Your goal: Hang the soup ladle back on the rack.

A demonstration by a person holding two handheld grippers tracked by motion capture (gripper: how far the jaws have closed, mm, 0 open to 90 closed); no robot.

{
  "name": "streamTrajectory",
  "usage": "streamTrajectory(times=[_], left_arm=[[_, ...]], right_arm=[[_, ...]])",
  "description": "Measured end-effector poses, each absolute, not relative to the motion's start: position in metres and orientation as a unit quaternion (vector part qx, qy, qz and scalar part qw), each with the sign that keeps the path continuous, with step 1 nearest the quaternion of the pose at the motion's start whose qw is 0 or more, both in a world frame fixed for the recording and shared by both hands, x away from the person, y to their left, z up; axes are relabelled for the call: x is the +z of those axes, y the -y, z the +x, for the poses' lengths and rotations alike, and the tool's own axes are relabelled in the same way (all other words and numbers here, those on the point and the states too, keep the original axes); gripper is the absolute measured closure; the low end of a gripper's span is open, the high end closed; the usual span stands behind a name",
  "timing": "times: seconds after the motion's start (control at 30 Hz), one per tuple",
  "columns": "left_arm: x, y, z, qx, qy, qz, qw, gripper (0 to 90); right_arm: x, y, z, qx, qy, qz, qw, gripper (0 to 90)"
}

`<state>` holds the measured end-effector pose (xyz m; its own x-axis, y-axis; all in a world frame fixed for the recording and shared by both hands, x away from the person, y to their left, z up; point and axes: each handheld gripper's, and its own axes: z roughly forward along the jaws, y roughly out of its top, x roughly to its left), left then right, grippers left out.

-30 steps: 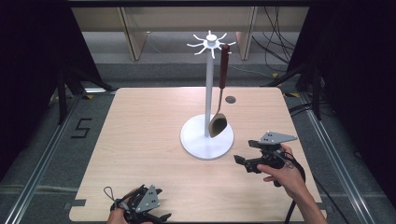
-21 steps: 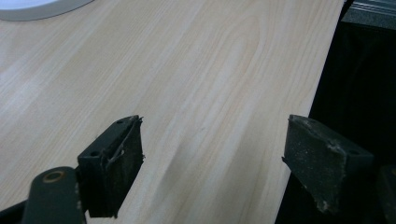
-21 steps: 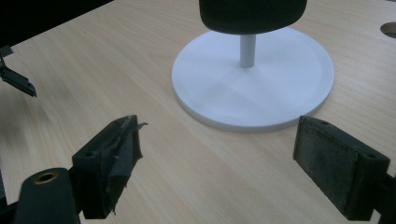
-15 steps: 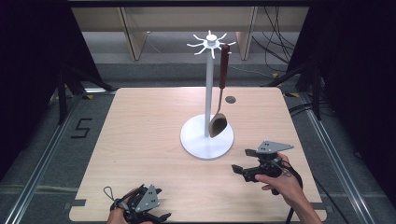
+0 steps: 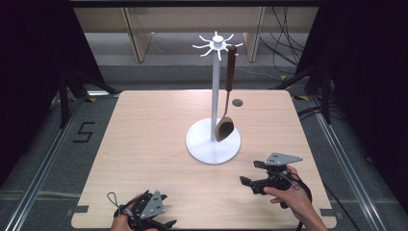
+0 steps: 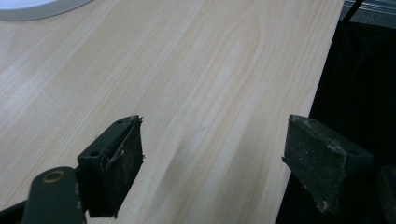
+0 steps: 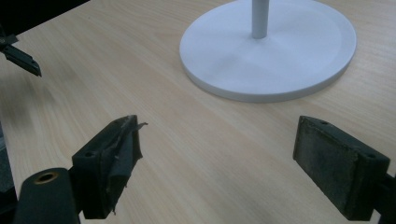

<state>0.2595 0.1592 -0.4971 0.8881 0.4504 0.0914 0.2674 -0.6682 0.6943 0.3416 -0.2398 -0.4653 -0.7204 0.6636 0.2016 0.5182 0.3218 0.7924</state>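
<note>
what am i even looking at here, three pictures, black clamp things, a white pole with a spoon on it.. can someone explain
No robot here: a person sits at a wooden table and holds a hand-held gripper in each hand.

The wide picture is from a fixed camera above, looking down. In it, the left gripper sits at the near edge, and the right gripper is held just in front of the stand.

The other two pictures come from small cameras riding on the grippers. Each looks out between that gripper's own two black fingers, which stand wide apart with nothing between them.

On the table is a white utensil stand: a round base, a pole, hooks on top. A spoon with a dark handle hangs from one hook. Nothing is being held.
</note>
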Motion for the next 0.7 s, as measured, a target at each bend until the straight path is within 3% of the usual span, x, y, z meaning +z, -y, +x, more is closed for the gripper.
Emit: streamTrajectory(times=[0.07, 0.43, 0.53, 0.7], left_arm=[[-0.497, -0.159, 0.260, 0.129, -0.199, 0.904, 0.355, 19.0], [-0.497, -0.159, 0.260, 0.128, -0.198, 0.904, 0.356, 19.0], [-0.497, -0.159, 0.259, 0.128, -0.198, 0.905, 0.355, 19.0], [-0.497, -0.159, 0.259, 0.128, -0.198, 0.905, 0.355, 19.0]], right_arm=[[-0.467, 0.240, 0.342, 0.459, -0.810, 0.354, 0.092, 15.9], [-0.477, 0.236, 0.329, 0.444, -0.816, 0.364, 0.065, 16.2], [-0.477, 0.238, 0.330, 0.442, -0.823, 0.346, 0.088, 16.2], [-0.478, 0.240, 0.326, 0.442, -0.823, 0.347, 0.086, 16.3]])
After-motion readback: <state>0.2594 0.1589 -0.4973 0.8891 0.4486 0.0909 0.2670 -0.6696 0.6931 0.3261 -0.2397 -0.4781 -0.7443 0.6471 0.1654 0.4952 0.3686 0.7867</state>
